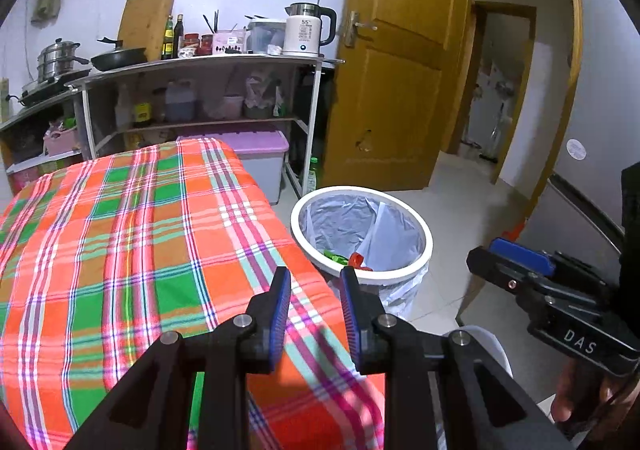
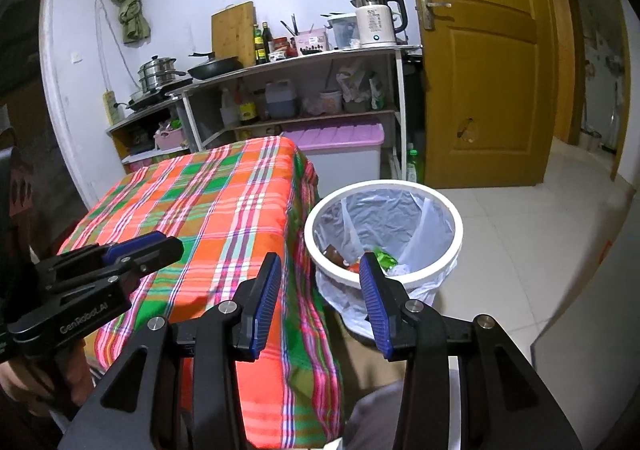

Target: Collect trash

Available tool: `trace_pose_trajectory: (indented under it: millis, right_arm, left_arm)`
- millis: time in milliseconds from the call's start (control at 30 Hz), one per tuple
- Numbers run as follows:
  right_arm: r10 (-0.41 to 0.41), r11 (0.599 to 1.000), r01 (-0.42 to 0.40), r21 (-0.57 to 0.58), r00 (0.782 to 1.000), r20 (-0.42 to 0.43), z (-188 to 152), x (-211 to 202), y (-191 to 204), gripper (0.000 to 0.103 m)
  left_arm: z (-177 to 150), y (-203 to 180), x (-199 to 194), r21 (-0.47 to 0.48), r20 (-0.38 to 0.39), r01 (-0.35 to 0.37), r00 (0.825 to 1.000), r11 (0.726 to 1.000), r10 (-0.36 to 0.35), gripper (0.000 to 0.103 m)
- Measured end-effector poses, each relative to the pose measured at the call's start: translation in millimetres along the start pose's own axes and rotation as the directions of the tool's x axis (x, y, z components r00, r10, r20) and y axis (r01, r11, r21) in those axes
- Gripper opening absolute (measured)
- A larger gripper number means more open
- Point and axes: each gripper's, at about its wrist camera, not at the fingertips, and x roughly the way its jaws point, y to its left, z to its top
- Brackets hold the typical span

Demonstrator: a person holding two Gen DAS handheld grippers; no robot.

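Observation:
A white round trash bin (image 1: pixel 420 226) with a clear liner stands on the floor right of the table; it also shows in the right wrist view (image 2: pixel 456 218). Green, red and brown trash (image 2: pixel 360 258) lies at its bottom, also visible in the left wrist view (image 1: pixel 348 260). My left gripper (image 1: pixel 315 278) is open and empty above the table's right front corner, near the bin. My right gripper (image 2: pixel 320 264) is open and empty, held over the gap between table edge and bin. Each gripper shows in the other's view: the right one (image 1: pixel 516 262) and the left one (image 2: pixel 140 250).
The table wears an orange, green and pink plaid cloth (image 1: pixel 140 250). Behind it stands a kitchen shelf (image 1: pixel 200 62) with kettle, pans and bottles, and a purple-lidded storage box (image 1: pixel 260 146). A wooden door (image 1: pixel 396 70) stands open onto a tiled floor (image 2: pixel 540 218).

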Motion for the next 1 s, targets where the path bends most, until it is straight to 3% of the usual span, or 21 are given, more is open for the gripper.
trace_pose_trajectory:
  millis: [433,533,1000]
  right_arm:
    - [0.012,0.999,-0.012,-0.052,1.000,0.011,-17,-18,19,0.042]
    - [0.012,0.998,-0.011,-0.055,1.000,0.017,-18,-21,21,0.042]
    - [0.011,0.999,-0.010,-0.050,1.000,0.022,-19,-25,21,0.042]
  left_arm:
    - [-19,-4,-27,-0.010,0.008,-0.003,1.000,1.000,0.003,0.025]
    - [-20,-3,-30,-0.021,0.008,0.002,1.000,1.000,-0.002,0.030]
    - [-25,-7,-38,-0.015,0.013,-0.038,0.999,0.999,0.038,0.032]
